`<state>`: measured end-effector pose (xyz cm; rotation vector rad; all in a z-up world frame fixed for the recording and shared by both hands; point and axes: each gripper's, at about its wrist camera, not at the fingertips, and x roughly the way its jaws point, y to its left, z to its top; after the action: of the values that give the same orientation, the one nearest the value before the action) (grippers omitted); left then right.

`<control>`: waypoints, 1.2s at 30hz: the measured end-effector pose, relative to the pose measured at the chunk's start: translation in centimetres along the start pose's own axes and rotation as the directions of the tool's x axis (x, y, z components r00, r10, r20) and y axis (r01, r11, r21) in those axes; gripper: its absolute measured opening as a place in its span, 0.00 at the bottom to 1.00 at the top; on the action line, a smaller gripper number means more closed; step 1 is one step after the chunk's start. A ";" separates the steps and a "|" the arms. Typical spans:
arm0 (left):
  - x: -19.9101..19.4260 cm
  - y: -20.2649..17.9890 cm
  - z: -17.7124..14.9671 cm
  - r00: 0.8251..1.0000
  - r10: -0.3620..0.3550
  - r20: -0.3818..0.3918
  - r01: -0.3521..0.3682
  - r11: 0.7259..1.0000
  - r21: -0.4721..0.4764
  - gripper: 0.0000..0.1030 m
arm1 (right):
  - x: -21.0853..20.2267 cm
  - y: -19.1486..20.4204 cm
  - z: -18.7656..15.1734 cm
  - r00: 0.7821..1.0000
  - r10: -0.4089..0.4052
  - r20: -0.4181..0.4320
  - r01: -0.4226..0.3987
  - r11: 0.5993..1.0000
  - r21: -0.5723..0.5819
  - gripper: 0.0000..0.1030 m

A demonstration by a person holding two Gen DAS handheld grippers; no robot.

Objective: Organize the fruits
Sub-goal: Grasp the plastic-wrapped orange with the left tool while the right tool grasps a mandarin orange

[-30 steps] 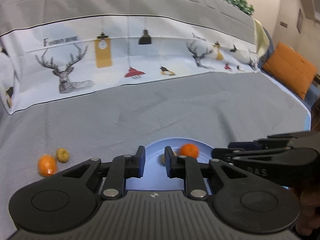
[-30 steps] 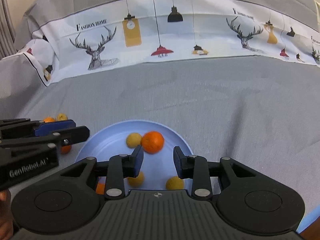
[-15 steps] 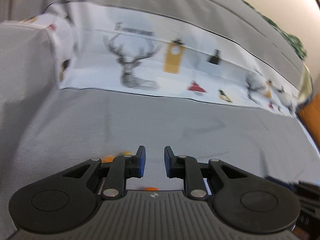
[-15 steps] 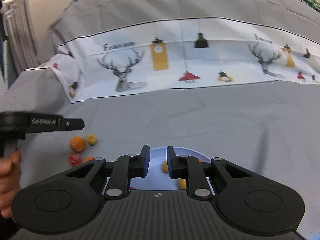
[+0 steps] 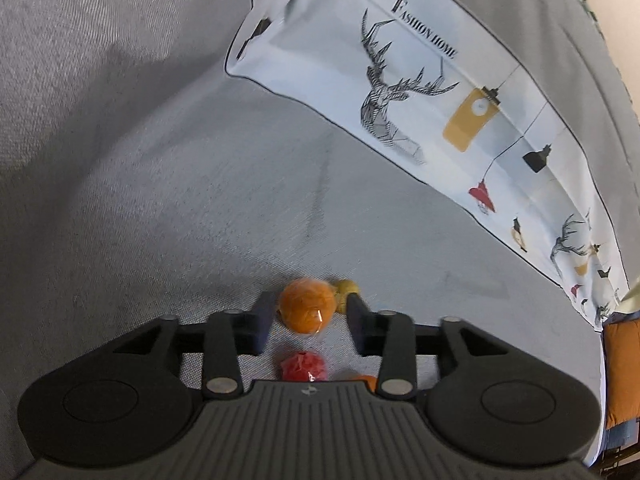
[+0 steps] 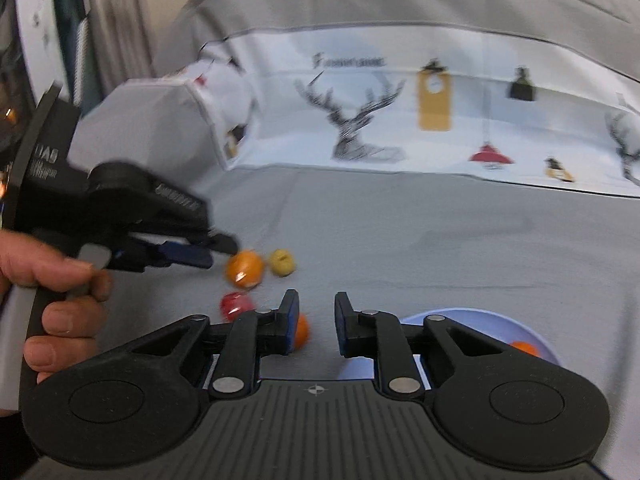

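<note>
Between the fingers of the left claw (image 5: 308, 312), sitting on the grey bed cover (image 5: 168, 208): big orange fruit (image 5: 307, 306), framed by the two pads w/ slivers of gap either side, so claw apart, not clamped; jaws just been opening. Hiding just beyond the far side of that fruit: small yellow fruit (image 5: 347, 290). Lying nearer the claw's body: red fruit (image 5: 304, 366), plus an orange edge peeking beside the right finger.

Hovering w/ fingers parted a little and nothing between them: right claw (image 6: 316, 318), its jaws having just been opening too. Showing beside its left finger: another small orange fruit (image 6: 301, 332). Sitting to its right, partly behind the finger: blue plate (image 6: 472, 318) w/ an orange piece already in it.

Step in hand, prob.: lining up the left claw on the big orange fruit for a pick, plate being the likely drop spot. Next move needing: settling lower, closing evenly on the round skin w/o nudging the yellow neighbour, soft bedding giving under it.

Reading on the printed fabric (image 5: 420, 92): "FASHION HOME" above a stag drawing. Lettering on the left claw's side: too blurred to read.
</note>
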<state>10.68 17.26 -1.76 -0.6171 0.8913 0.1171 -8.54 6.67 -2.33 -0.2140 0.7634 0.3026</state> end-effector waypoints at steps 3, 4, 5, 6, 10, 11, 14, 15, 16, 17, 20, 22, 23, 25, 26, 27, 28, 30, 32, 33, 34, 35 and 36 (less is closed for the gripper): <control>0.6 0.0 -0.1 1.000 0.014 -0.011 -0.014 1.000 0.000 0.52 | 1.8 1.1 -0.1 1.000 -0.014 -0.019 0.013 0.999 -0.030 0.40; 0.7 -0.2 -0.1 1.000 0.022 -0.012 -0.022 1.000 0.006 0.52 | 2.5 1.4 -0.1 0.999 -0.020 -0.029 0.018 0.999 -0.039 0.41; 1.0 -0.4 -0.1 1.000 0.027 -0.012 -0.027 1.000 0.012 0.52 | 3.0 1.6 -0.1 0.999 -0.022 -0.040 0.021 0.999 -0.042 0.42; 1.1 -0.4 -0.1 0.999 0.030 -0.011 -0.030 0.999 0.020 0.52 | 3.6 1.7 -0.1 0.998 -0.021 -0.051 0.019 0.999 -0.040 0.45; 1.9 -0.9 -0.1 0.999 0.050 -0.015 -0.049 0.997 0.054 0.53 | 5.7 2.1 -0.4 0.995 -0.009 -0.103 0.005 0.999 -0.039 0.49; 2.1 -1.0 0.0 0.998 0.055 -0.015 -0.054 0.997 0.061 0.53 | 6.1 2.2 -0.5 0.994 -0.011 -0.111 0.006 0.999 -0.043 0.49; 2.7 -1.3 0.1 0.997 0.074 -0.012 -0.073 0.994 0.084 0.53 | 6.9 2.6 -0.7 0.992 -0.016 -0.125 0.009 0.998 -0.055 0.49; 2.9 -1.3 0.1 0.997 0.080 -0.014 -0.079 0.993 0.091 0.53 | 7.2 2.6 -0.7 0.991 -0.019 -0.131 0.012 0.998 -0.057 0.49; 3.1 -1.4 0.1 0.996 0.084 -0.017 -0.082 0.992 0.096 0.53 | 7.4 2.7 -0.8 0.990 -0.021 -0.137 0.013 0.998 -0.057 0.49; 3.3 -1.5 0.1 0.996 0.088 -0.019 -0.086 0.991 0.103 0.53 | 7.6 2.7 -0.8 0.990 -0.022 -0.143 0.014 0.998 -0.055 0.49; 3.7 -2.1 -0.1 0.994 0.108 -0.013 -0.105 0.983 0.148 0.53 | 7.9 2.8 -0.8 0.988 -0.023 -0.152 0.015 0.998 -0.055 0.49; 3.8 -2.4 -0.2 0.992 0.126 -0.006 -0.123 0.976 0.180 0.52 | 8.0 2.8 -0.9 0.988 -0.024 -0.155 0.014 0.998 -0.064 0.48; 3.8 -2.4 -0.2 0.992 0.127 -0.005 -0.124 0.974 0.188 0.51 | 8.0 2.9 -1.0 0.987 -0.025 -0.157 0.015 0.998 -0.067 0.46; 3.9 -2.5 -0.4 0.993 0.116 -0.012 -0.111 0.974 0.200 0.40 | 8.1 2.9 -1.1 0.987 -0.034 -0.157 0.023 0.997 -0.073 0.38; 3.9 -2.7 -0.5 0.993 0.120 -0.009 -0.115 0.970 0.213 0.40 | 8.0 2.9 -1.2 0.988 -0.034 -0.152 0.023 0.997 -0.074 0.38; 3.8 -2.8 -0.6 0.992 0.123 -0.004 -0.119 0.966 0.230 0.39 | 8.0 2.8 -1.2 0.988 -0.035 -0.151 0.024 0.997 -0.073 0.37; 3.7 -3.0 -0.7 0.993 0.122 0.001 -0.119 0.962 0.244 0.38 | 7.9 2.8 -1.2 0.988 -0.037 -0.148 0.026 0.997 -0.073 0.37; 3.2 -3.2 -1.1 0.993 0.116 0.013 -0.115 0.956 0.269 0.38 | 7.5 2.8 -1.2 0.990 -0.035 -0.139 0.025 0.997 -0.072 0.37; 2.6 -3.3 -1.3 0.993 0.113 0.032 -0.117 0.951 0.288 0.38 | 6.7 2.6 -1.1 0.992 -0.030 -0.124 0.022 0.998 -0.064 0.37; 2.3 -3.3 -1.4 0.993 0.110 0.040 -0.117 0.949 0.291 0.38 | 6.3 2.5 -1.0 0.993 -0.027 -0.117 0.020 0.998 -0.058 0.37; 1.8 -3.2 -1.5 0.993 0.106 0.051 -0.116 0.949 0.292 0.38 | 5.7 2.3 -0.8 0.994 -0.024 -0.109 0.019 0.998 -0.052 0.37; 1.4 -3.1 -1.6 0.993 0.102 0.059 -0.115 0.950 0.291 0.38 | 5.2 2.1 -0.5 0.995 -0.022 -0.101 0.017 0.999 -0.045 0.37; 0.9 -3.2 -1.7 0.993 0.094 0.070 -0.110 0.951 0.290 0.38 | 4.5 1.9 -0.3 0.995 -0.019 -0.093 0.016 0.999 -0.038 0.37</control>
<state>11.16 13.62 -1.76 -0.2891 0.8663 0.0921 -6.29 9.20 -5.90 -0.2712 0.8486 0.2921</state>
